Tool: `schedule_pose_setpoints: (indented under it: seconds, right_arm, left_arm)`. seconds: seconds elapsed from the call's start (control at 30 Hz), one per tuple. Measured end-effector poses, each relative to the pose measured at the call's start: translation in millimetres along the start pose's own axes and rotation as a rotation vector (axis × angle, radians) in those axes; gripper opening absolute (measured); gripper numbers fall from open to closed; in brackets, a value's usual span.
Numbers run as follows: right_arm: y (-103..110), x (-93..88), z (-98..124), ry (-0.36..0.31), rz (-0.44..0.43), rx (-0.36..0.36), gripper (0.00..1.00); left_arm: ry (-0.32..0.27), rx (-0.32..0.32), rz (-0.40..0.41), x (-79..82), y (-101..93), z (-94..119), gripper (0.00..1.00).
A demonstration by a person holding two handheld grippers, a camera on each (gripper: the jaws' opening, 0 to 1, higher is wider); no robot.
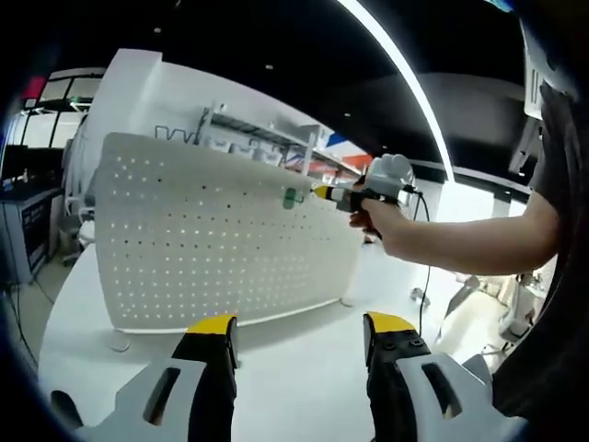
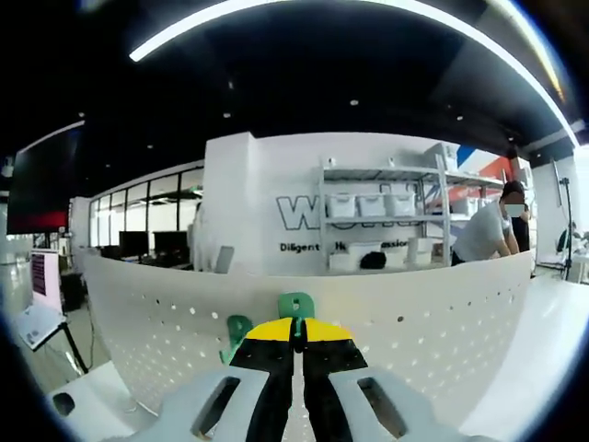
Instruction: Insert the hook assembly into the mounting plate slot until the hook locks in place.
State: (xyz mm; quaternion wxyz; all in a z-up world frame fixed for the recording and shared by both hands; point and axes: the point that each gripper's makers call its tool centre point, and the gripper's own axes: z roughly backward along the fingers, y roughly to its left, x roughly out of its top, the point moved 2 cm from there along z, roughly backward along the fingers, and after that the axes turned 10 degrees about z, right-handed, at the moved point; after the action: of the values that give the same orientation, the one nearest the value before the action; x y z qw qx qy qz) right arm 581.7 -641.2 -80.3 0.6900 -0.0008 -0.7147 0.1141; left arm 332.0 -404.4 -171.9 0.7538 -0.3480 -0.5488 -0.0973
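**Green hook held at the top edge of the white pegboard**

A white pegboard (image 1: 212,239) stands upright on a white table (image 1: 294,368). In the left gripper view, the right gripper (image 1: 324,193), held in a person's hand (image 1: 373,216), reaches the board's upper right area, its yellow tips against a green hook (image 1: 293,197). In the right gripper view, the jaws are clamped together on that hook, which pokes up above the tips, close to the board. A second green hook (image 2: 236,333) sits on the board just left of it. The left gripper (image 1: 299,336) hangs in front of the board's base, jaws spread and holding nothing.

To do this well, the hook probably needs squaring to the holes, then a straight push until it seats.
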Motion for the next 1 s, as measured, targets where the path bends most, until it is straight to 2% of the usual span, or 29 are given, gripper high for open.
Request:
schedule_pose_setpoints:
  seconds: [0.3,0.5,0.6,1.0]
  right_arm:
    - [0.2,-1.9,-1.5,-0.003,-0.009,-0.009,0.0]
    - [0.2,-12.9,-3.2,0.012,-0.011,-0.008,0.0]
    - [-0.5,-12.0,-1.6,0.013,-0.014,-0.013,0.0]
    - [-1.5,-19.3,-1.3,-0.006,-0.03,-0.015,0.0]
  left_arm:
    - [-0.006,0.004,-0.002,3.5,2.7,-1.4,0.56]
    - [-0.001,0.006,-0.006,2.5,2.9,-2.0,0.55]
    - [0.0,0.005,-0.006,2.6,2.6,-2.1,0.55]
    - [0.001,0.01,-0.008,2.5,4.4,-2.4,0.53]
